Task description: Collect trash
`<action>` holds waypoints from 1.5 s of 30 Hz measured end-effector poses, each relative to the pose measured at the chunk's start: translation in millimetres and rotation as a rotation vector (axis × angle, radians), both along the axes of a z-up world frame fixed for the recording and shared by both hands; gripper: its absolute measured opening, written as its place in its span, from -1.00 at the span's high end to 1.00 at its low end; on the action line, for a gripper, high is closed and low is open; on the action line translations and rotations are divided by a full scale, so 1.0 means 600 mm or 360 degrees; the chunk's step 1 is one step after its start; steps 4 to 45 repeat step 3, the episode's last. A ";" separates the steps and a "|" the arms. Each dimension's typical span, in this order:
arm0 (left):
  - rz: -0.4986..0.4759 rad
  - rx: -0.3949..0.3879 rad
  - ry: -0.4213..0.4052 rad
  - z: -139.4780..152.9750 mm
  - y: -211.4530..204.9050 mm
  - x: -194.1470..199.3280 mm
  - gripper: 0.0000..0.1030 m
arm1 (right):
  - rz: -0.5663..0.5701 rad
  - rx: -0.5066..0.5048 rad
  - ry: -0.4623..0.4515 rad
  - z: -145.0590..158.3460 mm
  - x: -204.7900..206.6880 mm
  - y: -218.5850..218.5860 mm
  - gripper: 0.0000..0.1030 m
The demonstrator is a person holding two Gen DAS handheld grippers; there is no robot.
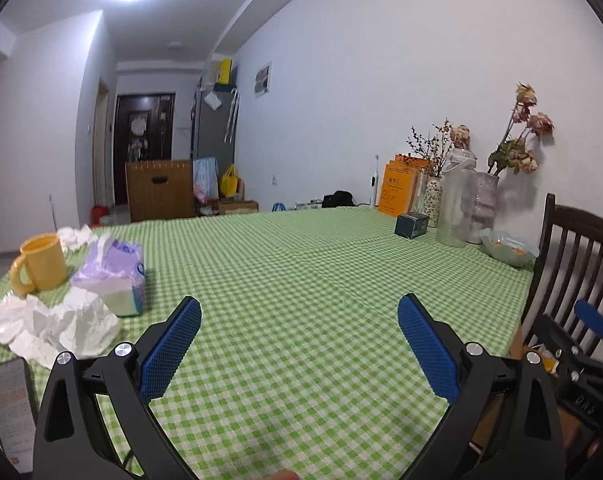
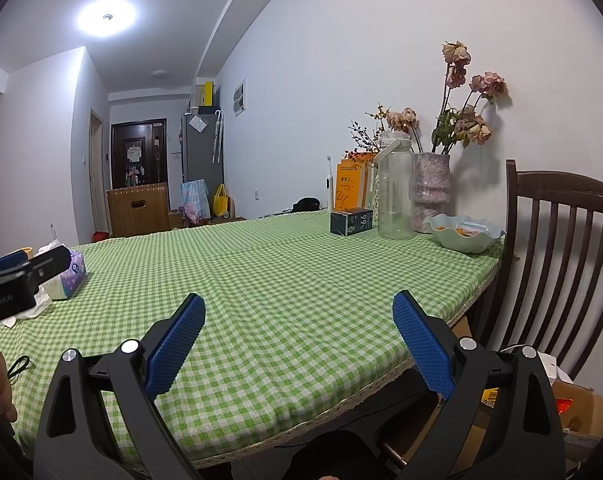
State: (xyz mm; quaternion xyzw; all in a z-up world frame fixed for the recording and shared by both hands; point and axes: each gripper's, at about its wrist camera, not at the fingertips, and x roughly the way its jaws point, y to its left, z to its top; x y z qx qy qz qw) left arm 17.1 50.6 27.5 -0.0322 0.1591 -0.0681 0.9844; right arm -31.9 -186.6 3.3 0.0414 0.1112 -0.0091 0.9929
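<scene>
On the table [image 1: 301, 280], crumpled tissues [image 1: 57, 326] are lying near left, with a mug [image 1: 41, 262] and tissue pack [image 1: 117, 276] behind them. A box [image 1: 411, 225], bottle [image 1: 457, 200], vases [image 1: 483, 208] and bowl [image 1: 507, 249] are standing far right; a chair [image 1: 573, 264] is sitting right.

I see a green checked tablecloth [image 1: 301, 264] with a yellow mug [image 1: 41, 262] near its left edge, just beside a tissue pack [image 1: 119, 276]. Far right stand a dark box [image 2: 351, 221], a clear bottle [image 2: 395, 184], a vase of dried flowers [image 2: 431, 186] and a pale bowl [image 2: 463, 234]. A dark wooden chair [image 2: 557, 256] sits beside that end.
</scene>
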 end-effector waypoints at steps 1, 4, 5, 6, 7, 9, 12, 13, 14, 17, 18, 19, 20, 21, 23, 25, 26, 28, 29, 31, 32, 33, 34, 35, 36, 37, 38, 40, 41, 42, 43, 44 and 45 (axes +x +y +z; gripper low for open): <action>-0.0001 -0.0013 0.0024 0.003 0.002 0.006 -0.86 | 0.0000 0.0000 -0.0002 0.000 0.000 0.000 -0.77; 0.0017 -0.0001 0.0044 0.012 0.005 0.016 -0.86 | -0.0009 -0.0004 -0.0006 0.001 0.003 -0.002 -0.77; 0.0017 -0.0001 0.0044 0.012 0.005 0.016 -0.86 | -0.0009 -0.0004 -0.0006 0.001 0.003 -0.002 -0.77; 0.0017 -0.0001 0.0044 0.012 0.005 0.016 -0.86 | -0.0009 -0.0004 -0.0006 0.001 0.003 -0.002 -0.77; 0.0017 -0.0001 0.0044 0.012 0.005 0.016 -0.86 | -0.0009 -0.0004 -0.0006 0.001 0.003 -0.002 -0.77; 0.0017 -0.0001 0.0044 0.012 0.005 0.016 -0.86 | -0.0009 -0.0004 -0.0006 0.001 0.003 -0.002 -0.77; 0.0017 -0.0001 0.0044 0.012 0.005 0.016 -0.86 | -0.0009 -0.0004 -0.0006 0.001 0.003 -0.002 -0.77; 0.0017 -0.0001 0.0044 0.012 0.005 0.016 -0.86 | -0.0009 -0.0004 -0.0006 0.001 0.003 -0.002 -0.77; 0.0017 -0.0001 0.0044 0.012 0.005 0.016 -0.86 | -0.0009 -0.0004 -0.0006 0.001 0.003 -0.002 -0.77; 0.0017 -0.0001 0.0044 0.012 0.005 0.016 -0.86 | -0.0009 -0.0004 -0.0006 0.001 0.003 -0.002 -0.77; 0.0017 -0.0001 0.0044 0.012 0.005 0.016 -0.86 | -0.0009 -0.0004 -0.0006 0.001 0.003 -0.002 -0.77; 0.0017 -0.0001 0.0044 0.012 0.005 0.016 -0.86 | -0.0009 -0.0004 -0.0006 0.001 0.003 -0.002 -0.77; 0.0017 -0.0001 0.0044 0.012 0.005 0.016 -0.86 | -0.0009 -0.0004 -0.0006 0.001 0.003 -0.002 -0.77; 0.0017 -0.0001 0.0044 0.012 0.005 0.016 -0.86 | -0.0009 -0.0004 -0.0006 0.001 0.003 -0.002 -0.77; 0.0017 -0.0001 0.0044 0.012 0.005 0.016 -0.86 | -0.0009 -0.0004 -0.0006 0.001 0.003 -0.002 -0.77; 0.0017 -0.0001 0.0044 0.012 0.005 0.016 -0.86 | -0.0009 -0.0004 -0.0006 0.001 0.003 -0.002 -0.77; 0.0017 -0.0001 0.0044 0.012 0.005 0.016 -0.86 | -0.0009 -0.0004 -0.0006 0.001 0.003 -0.002 -0.77; 0.0017 -0.0001 0.0044 0.012 0.005 0.016 -0.86 | -0.0009 -0.0004 -0.0006 0.001 0.003 -0.002 -0.77; 0.0017 -0.0001 0.0044 0.012 0.005 0.016 -0.86 | -0.0009 -0.0004 -0.0006 0.001 0.003 -0.002 -0.77; 0.0017 -0.0001 0.0044 0.012 0.005 0.016 -0.86 | -0.0009 -0.0004 -0.0006 0.001 0.003 -0.002 -0.77; 0.0017 -0.0001 0.0044 0.012 0.005 0.016 -0.86 | -0.0009 -0.0004 -0.0006 0.001 0.003 -0.002 -0.77; 0.0017 -0.0001 0.0044 0.012 0.005 0.016 -0.86 | -0.0009 -0.0004 -0.0006 0.001 0.003 -0.002 -0.77; 0.0017 -0.0001 0.0044 0.012 0.005 0.016 -0.86 | -0.0009 -0.0004 -0.0006 0.001 0.003 -0.002 -0.77; 0.0017 -0.0001 0.0044 0.012 0.005 0.016 -0.86 | -0.0009 -0.0004 -0.0006 0.001 0.003 -0.002 -0.77; 0.0017 -0.0001 0.0044 0.012 0.005 0.016 -0.86 | -0.0009 -0.0004 -0.0006 0.001 0.003 -0.002 -0.77; 0.0017 -0.0001 0.0044 0.012 0.005 0.016 -0.86 | -0.0009 -0.0004 -0.0006 0.001 0.003 -0.002 -0.77; 0.0017 -0.0001 0.0044 0.012 0.005 0.016 -0.86 | -0.0009 -0.0004 -0.0006 0.001 0.003 -0.002 -0.77; 0.0017 -0.0001 0.0044 0.012 0.005 0.016 -0.86 | -0.0009 -0.0004 -0.0006 0.001 0.003 -0.002 -0.77; 0.0017 -0.0001 0.0044 0.012 0.005 0.016 -0.86 | -0.0009 -0.0004 -0.0006 0.001 0.003 -0.002 -0.77; 0.0017 -0.0001 0.0044 0.012 0.005 0.016 -0.86 | -0.0009 -0.0004 -0.0006 0.001 0.003 -0.002 -0.77; 0.0017 -0.0001 0.0044 0.012 0.005 0.016 -0.86 | -0.0009 -0.0004 -0.0006 0.001 0.003 -0.002 -0.77; 0.0017 -0.0001 0.0044 0.012 0.005 0.016 -0.86 | -0.0009 -0.0004 -0.0006 0.001 0.003 -0.002 -0.77; 0.0017 -0.0001 0.0044 0.012 0.005 0.016 -0.86 | -0.0009 -0.0004 -0.0006 0.001 0.003 -0.002 -0.77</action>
